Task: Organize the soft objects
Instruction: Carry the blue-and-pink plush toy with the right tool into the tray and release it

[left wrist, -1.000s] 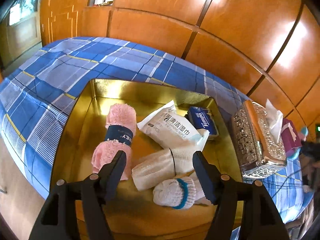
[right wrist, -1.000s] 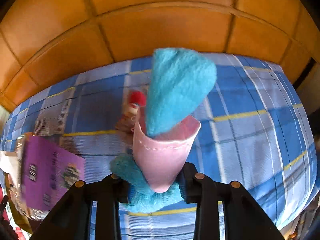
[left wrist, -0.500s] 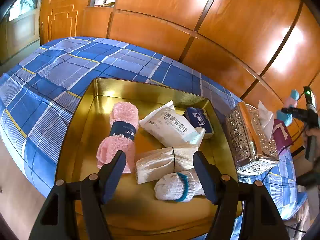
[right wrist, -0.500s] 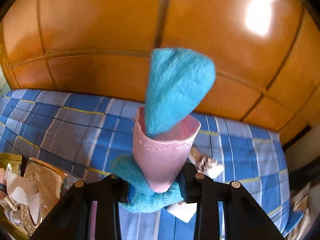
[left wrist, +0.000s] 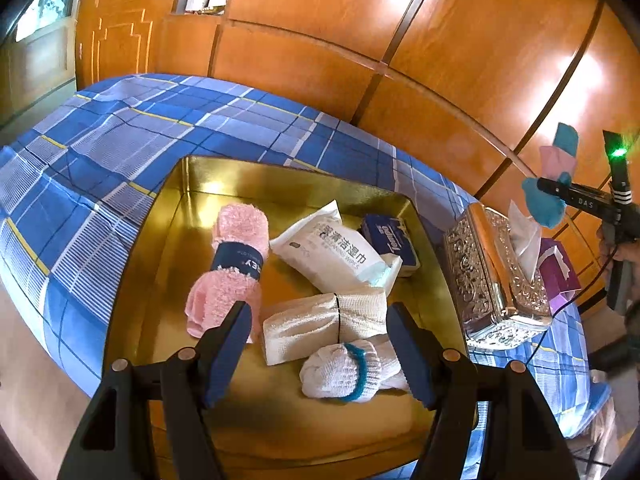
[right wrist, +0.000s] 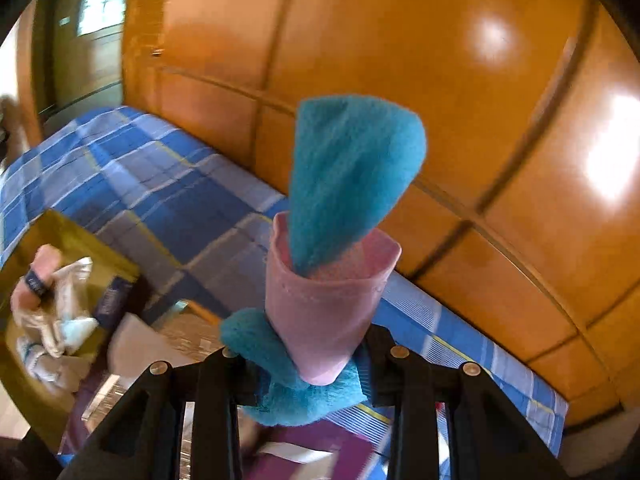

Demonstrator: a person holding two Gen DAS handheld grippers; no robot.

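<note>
My right gripper [right wrist: 310, 372] is shut on a teal and pink soft toy [right wrist: 340, 240], held in the air above the bed; the same toy [left wrist: 554, 176] shows at the far right of the left wrist view. My left gripper [left wrist: 320, 356] hangs open over a gold tray [left wrist: 168, 216] with nothing between its fingers. In the tray lie a pink rolled towel [left wrist: 234, 256], a white wipes pack [left wrist: 332, 250], a blue tissue pack [left wrist: 390, 236], a cream rolled cloth [left wrist: 320, 320] and a white sock ball with a blue band [left wrist: 344, 372].
A silver ornate tissue box [left wrist: 496, 276] stands right of the tray, with a purple packet [left wrist: 558, 272] beyond it. A blue plaid bedsheet [left wrist: 120, 136] covers the bed. Glossy wooden wardrobe panels [left wrist: 320, 40] rise behind. A person's hand [left wrist: 624, 248] holds the right gripper.
The right gripper with the toy has swung sideways and rolled, so the tray and tissue box now show at its lower left. The left gripper has stayed over the tray.
</note>
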